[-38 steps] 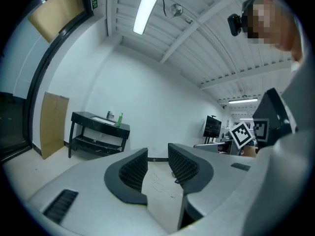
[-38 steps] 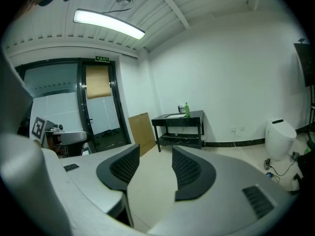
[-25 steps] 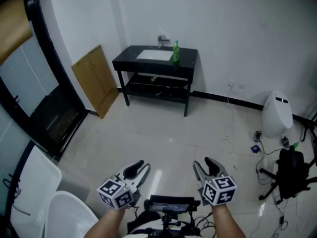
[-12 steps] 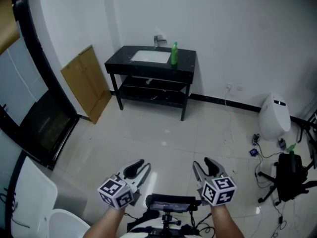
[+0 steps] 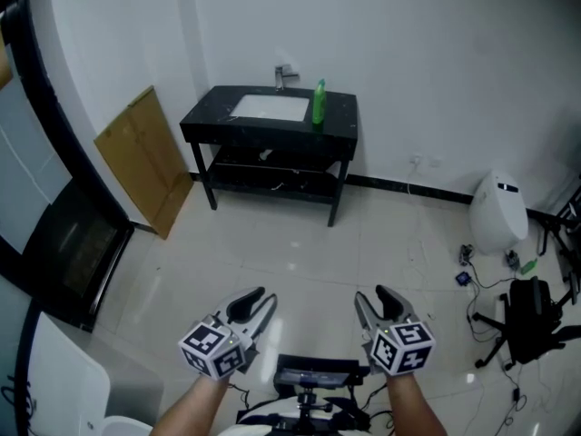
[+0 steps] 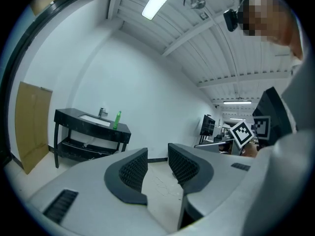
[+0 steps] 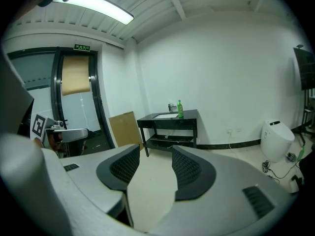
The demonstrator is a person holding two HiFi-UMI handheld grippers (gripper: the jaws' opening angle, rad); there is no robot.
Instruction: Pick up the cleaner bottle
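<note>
The green cleaner bottle stands upright on a black sink table against the far wall, to the right of the white basin and the faucet. It is small and distant in the left gripper view and the right gripper view. My left gripper and right gripper are held side by side low in the head view, far from the table across the tiled floor. Both point toward the table. The left gripper and right gripper are shut, with nothing between the jaws.
A cardboard sheet leans on the wall left of the table, beside a dark door frame. At the right stand a white rounded unit and a black chair-like object, with cables on the floor.
The whole view has advanced toward the sink table, which now sits a little larger and further left. Both grippers keep the same pose and stay shut.
</note>
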